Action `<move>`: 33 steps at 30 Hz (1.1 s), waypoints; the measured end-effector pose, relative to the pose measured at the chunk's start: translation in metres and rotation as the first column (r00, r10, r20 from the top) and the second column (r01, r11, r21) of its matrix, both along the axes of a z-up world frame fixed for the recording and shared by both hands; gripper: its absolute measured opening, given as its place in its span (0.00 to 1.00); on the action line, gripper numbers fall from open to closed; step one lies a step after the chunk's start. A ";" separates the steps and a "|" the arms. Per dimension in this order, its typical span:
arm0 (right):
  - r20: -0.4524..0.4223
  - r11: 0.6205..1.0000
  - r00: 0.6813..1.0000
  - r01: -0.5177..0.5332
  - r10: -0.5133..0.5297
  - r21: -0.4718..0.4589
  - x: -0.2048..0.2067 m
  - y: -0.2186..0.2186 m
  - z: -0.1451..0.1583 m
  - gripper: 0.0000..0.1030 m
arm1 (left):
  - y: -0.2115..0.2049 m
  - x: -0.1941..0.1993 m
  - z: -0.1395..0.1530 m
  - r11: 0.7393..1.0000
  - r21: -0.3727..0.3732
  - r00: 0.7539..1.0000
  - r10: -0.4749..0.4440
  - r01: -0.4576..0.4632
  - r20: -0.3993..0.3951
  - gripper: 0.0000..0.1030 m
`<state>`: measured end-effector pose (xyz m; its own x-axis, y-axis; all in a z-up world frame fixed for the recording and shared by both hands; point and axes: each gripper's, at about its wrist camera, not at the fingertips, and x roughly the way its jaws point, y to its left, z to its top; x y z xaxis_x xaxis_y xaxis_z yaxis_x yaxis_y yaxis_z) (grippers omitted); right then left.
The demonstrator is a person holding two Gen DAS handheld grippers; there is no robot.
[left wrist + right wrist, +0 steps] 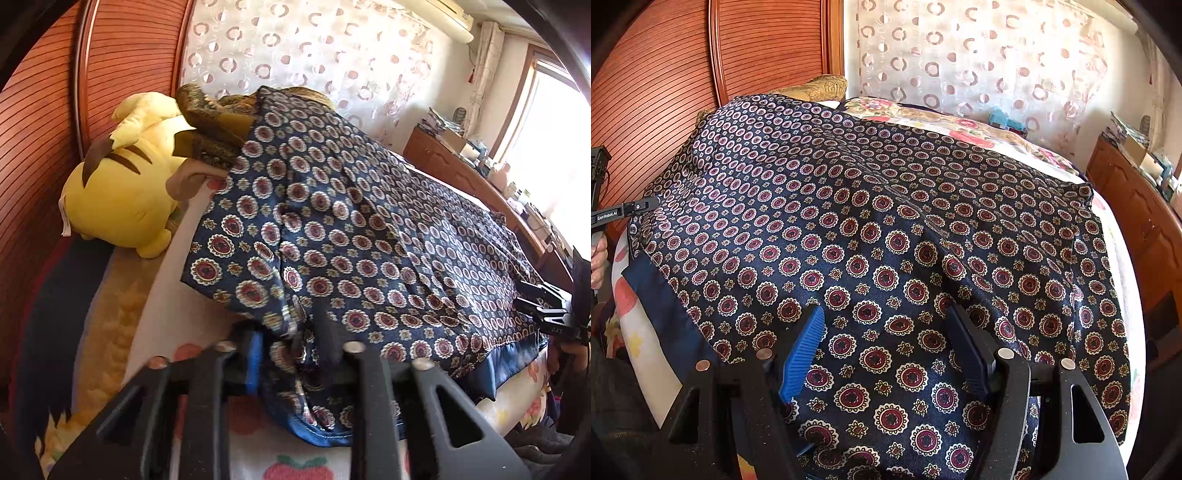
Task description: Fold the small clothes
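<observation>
Left wrist showed the garment (369,229) spread flat on the bed (173,317), unfolded; every fold remained. My left gripper (295,350) had pinched its near corner at six o'clock; my right gripper (886,343) gaped over the cloth, gripping nothing. A plush (125,184) lay at ten o'clock, off the cloth.

Yellow plush toy (122,192) (lying on its side), ring-patterned curtain (979,55), wooden headboard (665,74), wooden dresser (1137,206)

Black angular plastic gripper frames (886,343) with round silver screws, ribbed blue finger pads (803,354), white "GenRobot.AI" lettering at nine o'clock.
</observation>
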<state>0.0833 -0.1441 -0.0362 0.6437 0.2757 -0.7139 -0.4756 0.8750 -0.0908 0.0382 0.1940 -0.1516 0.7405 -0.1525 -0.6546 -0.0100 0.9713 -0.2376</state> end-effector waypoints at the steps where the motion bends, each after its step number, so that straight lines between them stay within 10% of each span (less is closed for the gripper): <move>1: 0.000 1.000 1.000 0.000 0.000 0.000 0.000 0.000 0.000 0.68 | -0.001 0.001 0.002 1.000 0.007 1.000 -0.002 0.002 0.008 0.08; 10: -0.001 1.000 1.000 0.002 -0.002 0.004 -0.001 -0.001 0.000 0.68 | -0.040 0.012 0.056 0.994 0.010 0.983 -0.105 0.104 0.152 0.06; 18: 0.021 0.995 0.997 0.067 -0.069 0.071 -0.006 -0.015 0.007 0.68 | -0.133 0.045 0.108 0.947 0.070 0.912 -0.321 0.313 0.255 0.06; 26: 0.046 0.986 0.988 0.141 -0.145 0.092 -0.028 -0.046 0.012 0.68 | -0.220 0.071 0.114 0.873 0.135 0.847 -0.488 0.469 0.213 0.06; 33: 0.081 0.973 0.977 0.183 -0.195 0.140 -0.049 -0.077 0.029 0.68 | -0.246 0.071 0.113 0.856 0.125 0.843 -0.517 0.502 0.149 0.16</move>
